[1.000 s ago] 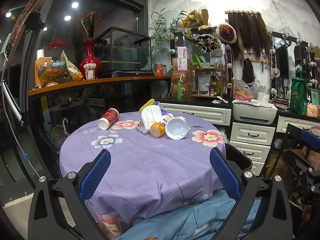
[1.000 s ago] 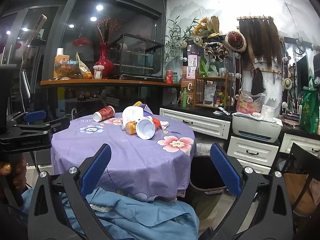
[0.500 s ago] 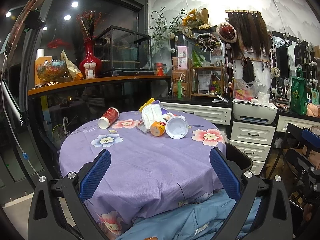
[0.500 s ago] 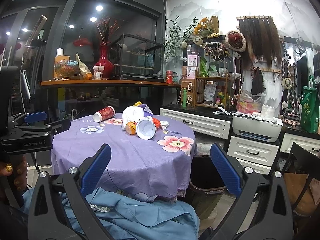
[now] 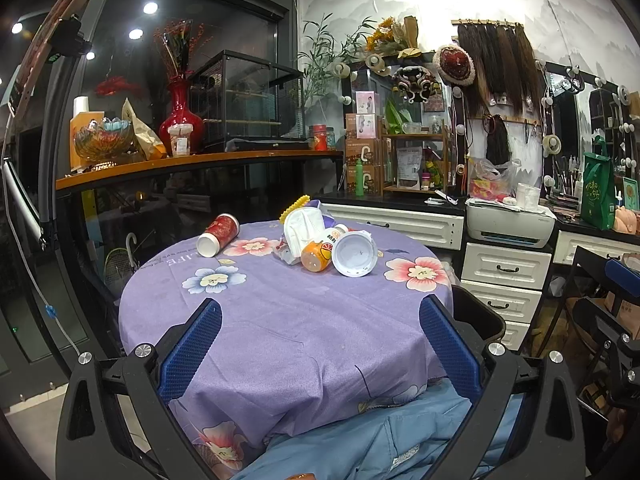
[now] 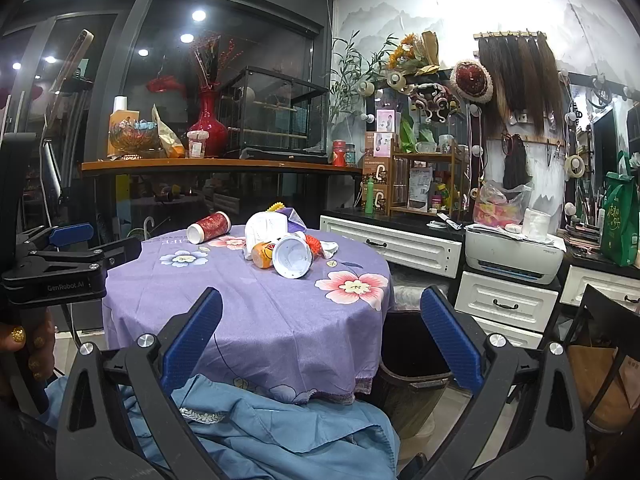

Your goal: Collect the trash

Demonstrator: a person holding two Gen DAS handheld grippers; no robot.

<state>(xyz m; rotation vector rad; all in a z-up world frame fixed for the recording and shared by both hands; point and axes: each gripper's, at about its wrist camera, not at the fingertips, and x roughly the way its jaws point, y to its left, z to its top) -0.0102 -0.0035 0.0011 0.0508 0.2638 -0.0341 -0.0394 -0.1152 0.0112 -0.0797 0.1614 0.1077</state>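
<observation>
Trash lies on the far part of a round table with a purple flowered cloth (image 5: 288,320) (image 6: 256,300). A red paper cup (image 5: 218,235) (image 6: 209,227) lies on its side at the far left. A white tipped cup (image 5: 355,254) (image 6: 293,257), an orange bottle (image 5: 318,254) (image 6: 263,254) and a white crumpled bag (image 5: 303,226) (image 6: 262,227) make a heap. My left gripper (image 5: 320,316) is open over the near cloth, well short of the heap. My right gripper (image 6: 320,306) is open with nothing between its fingers. A dark bin (image 6: 412,360) (image 5: 478,316) stands right of the table.
Blue fabric (image 6: 248,436) (image 5: 360,440) lies below both grippers. A hand (image 6: 24,348) holds the left gripper's handle. White drawers (image 5: 504,276) and a printer (image 5: 510,226) stand at the right, a chair (image 6: 608,344) nearer. A wooden shelf (image 5: 180,162) with a red vase (image 5: 180,120) runs behind the table.
</observation>
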